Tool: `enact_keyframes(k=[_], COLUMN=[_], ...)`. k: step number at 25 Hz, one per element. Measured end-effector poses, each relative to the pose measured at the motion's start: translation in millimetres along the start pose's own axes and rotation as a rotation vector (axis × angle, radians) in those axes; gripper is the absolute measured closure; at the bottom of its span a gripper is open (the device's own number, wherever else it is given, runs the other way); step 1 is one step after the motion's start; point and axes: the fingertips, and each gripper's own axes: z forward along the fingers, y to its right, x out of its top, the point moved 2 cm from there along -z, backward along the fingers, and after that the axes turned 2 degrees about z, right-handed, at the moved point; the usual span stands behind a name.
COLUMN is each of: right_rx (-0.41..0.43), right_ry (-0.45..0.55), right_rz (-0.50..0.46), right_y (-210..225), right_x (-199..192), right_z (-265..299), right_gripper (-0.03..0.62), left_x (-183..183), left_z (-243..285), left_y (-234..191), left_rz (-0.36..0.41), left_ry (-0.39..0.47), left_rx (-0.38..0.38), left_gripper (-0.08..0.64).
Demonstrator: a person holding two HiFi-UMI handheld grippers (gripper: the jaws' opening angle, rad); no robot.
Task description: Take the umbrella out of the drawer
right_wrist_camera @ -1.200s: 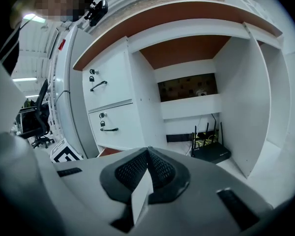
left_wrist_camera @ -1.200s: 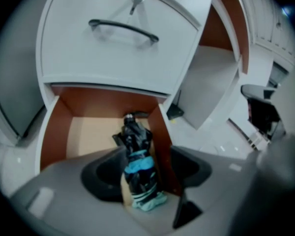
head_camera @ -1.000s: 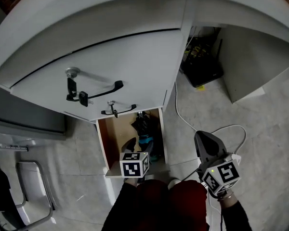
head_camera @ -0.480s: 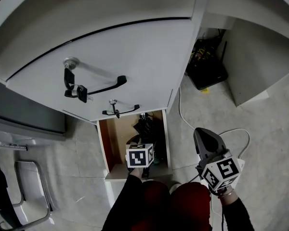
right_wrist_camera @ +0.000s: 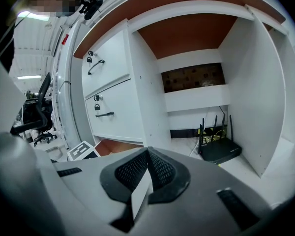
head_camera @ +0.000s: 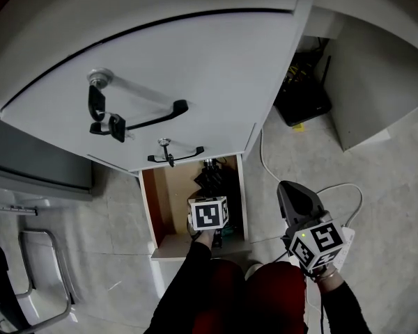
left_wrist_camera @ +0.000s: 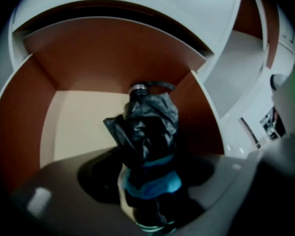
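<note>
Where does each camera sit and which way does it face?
Head view: on the head, steeply down at the open wood-lined drawer; sleeves, left gripper, right gripper show.
Left gripper view: rides that gripper, faces into the drawer; its jaws, just opened wider, flank the folded black umbrella.
Right gripper view: rides that gripper, faces the white cabinet and black router; jaws shut.
Shared: head and left gripper views both show the umbrella.

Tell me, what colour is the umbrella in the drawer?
Black umbrella with a blue band; left gripper view shows it best.
</note>
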Motion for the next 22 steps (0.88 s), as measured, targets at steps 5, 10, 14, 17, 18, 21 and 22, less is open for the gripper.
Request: enact_keyframes(k=[5,10,14,17,18,21,22], right_rx=[-0.001,0.006,0.010,0.007,0.005,-0.001,-0.004], right_ry=[-0.020,-0.046,-0.060,-0.072,-0.075,-0.083,-0.083], right_rz=[0.010,0.014,0.011,0.011,0.012,0.009,0.008], right_y=[1.0,0.3,-0.2,-0.5,-0.9,-2.2,-2.4], right_x=[-10.4,-17.1,-20.5,-23.6,-24.4,-25.8,-25.5], right_z=[8.9,19.2,25.8,29.2,30.3,31.7,31.5], right_gripper=[0.594,0.594,0.594,0.594,0.594,0.594,0.594], left_x=[-1.0,-1.1,-1.6,-1.9,-1.7,-0.8,-0.6], left_z=[9.3,20.5,23.5,24.7,25.5,27.2,27.4], left_y=[1.7,3.4,4.2,5.5,5.2,3.8,4.1], left_rz=[-0.007,-0.008,-0.002,0.002,0.001,-0.012,-0.013], left_ry=[-0.009,-0.012,-0.008,-0.012,-0.016,-0.030,-0.032], left_rx=[0.021,0.032,0.061,0.081,0.093,0.138,0.150], left_gripper=[0.241,0.235,0.235,0.235,0.235,0.236,0.241])
